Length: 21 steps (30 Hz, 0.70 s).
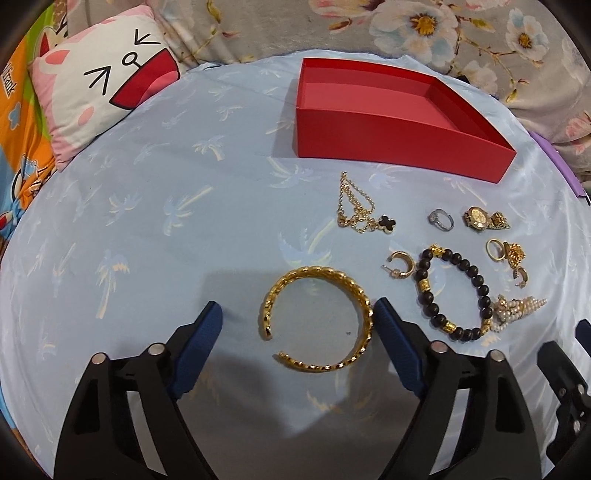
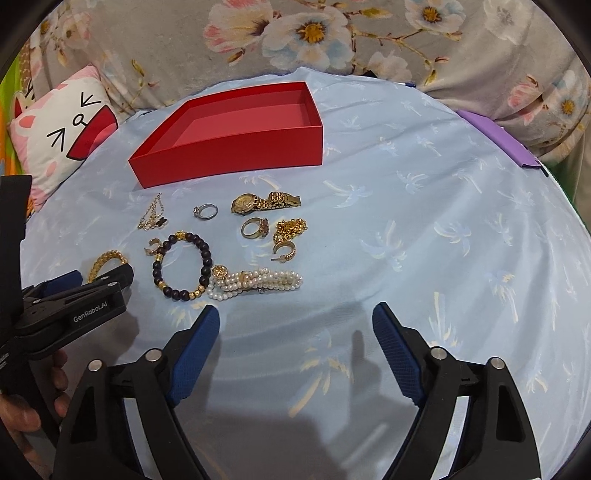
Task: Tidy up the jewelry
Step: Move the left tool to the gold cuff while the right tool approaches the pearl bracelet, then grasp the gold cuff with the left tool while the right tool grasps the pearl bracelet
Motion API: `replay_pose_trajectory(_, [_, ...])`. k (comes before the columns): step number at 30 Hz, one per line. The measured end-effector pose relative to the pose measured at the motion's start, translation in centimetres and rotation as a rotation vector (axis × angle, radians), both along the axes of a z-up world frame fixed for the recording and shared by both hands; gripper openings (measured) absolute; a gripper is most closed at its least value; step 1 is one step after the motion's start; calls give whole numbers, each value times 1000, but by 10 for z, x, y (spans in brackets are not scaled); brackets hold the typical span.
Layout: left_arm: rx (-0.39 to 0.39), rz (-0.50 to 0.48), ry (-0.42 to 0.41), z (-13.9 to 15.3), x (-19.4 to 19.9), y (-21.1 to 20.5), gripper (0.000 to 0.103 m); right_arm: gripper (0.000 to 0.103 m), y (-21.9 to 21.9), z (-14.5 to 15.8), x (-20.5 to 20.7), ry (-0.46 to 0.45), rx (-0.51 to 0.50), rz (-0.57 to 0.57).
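Note:
An open red box (image 1: 399,144) stands empty on the blue cloth, also in the right wrist view (image 2: 236,147). My left gripper (image 1: 297,317) is open, with a gold twisted bangle (image 1: 317,317) lying between its fingers on the cloth. Beyond lie a dark bead bracelet (image 1: 452,291), a gold clover chain (image 1: 364,210), a silver ring (image 1: 440,219), a gold watch (image 1: 484,218) and a pearl bracelet (image 2: 258,282). My right gripper (image 2: 295,317) is open and empty, just short of the pearl bracelet. The left gripper shows at the left in the right wrist view (image 2: 99,280).
A cat-face pillow (image 1: 107,88) lies at the far left. A floral blanket (image 2: 332,33) runs behind the table. A purple object (image 2: 498,140) sits at the right edge. Gold earrings (image 2: 286,251), a gold ring (image 2: 255,227) and a gold chain (image 2: 291,227) lie near the watch.

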<state>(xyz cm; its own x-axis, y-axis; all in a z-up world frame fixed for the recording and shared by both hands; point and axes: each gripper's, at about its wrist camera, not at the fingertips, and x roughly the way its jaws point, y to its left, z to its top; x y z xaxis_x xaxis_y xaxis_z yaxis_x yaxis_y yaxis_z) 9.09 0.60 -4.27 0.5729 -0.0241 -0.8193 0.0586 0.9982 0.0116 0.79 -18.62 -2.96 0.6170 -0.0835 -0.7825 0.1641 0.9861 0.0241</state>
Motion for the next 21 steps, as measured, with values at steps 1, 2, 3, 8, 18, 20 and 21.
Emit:
replay_pose_trajectory(1, [0,-5,-3,1,0,-1,74,75,0,-1,2,2,2,3])
replay_pose_trajectory(2, [-2,-9,-6,1,0,-2,69,71,0,-2,5,5,3,6])
replay_pose_trajectory(3, [-3,-14,-6,2,0,-3,67,70,-1,-3,6,6,3,9])
replay_pose_trajectory(8, [-33,-33,-4,5,0,-1,55,60,-2,-6,15,10,10,19])
replay_pose_trajectory(18, [-97,-47,14,10,-7,9,55,60,0,-3,18,7,11,40])
replay_pose_trajectory(20, [-89,-43,2,13,-10,10,55,60,0,-3,21,9,12,51])
replay_pose_trajectory(21, [-84,-39,-4,15,-11,11,55,60,0,-4,23,8,9,59])
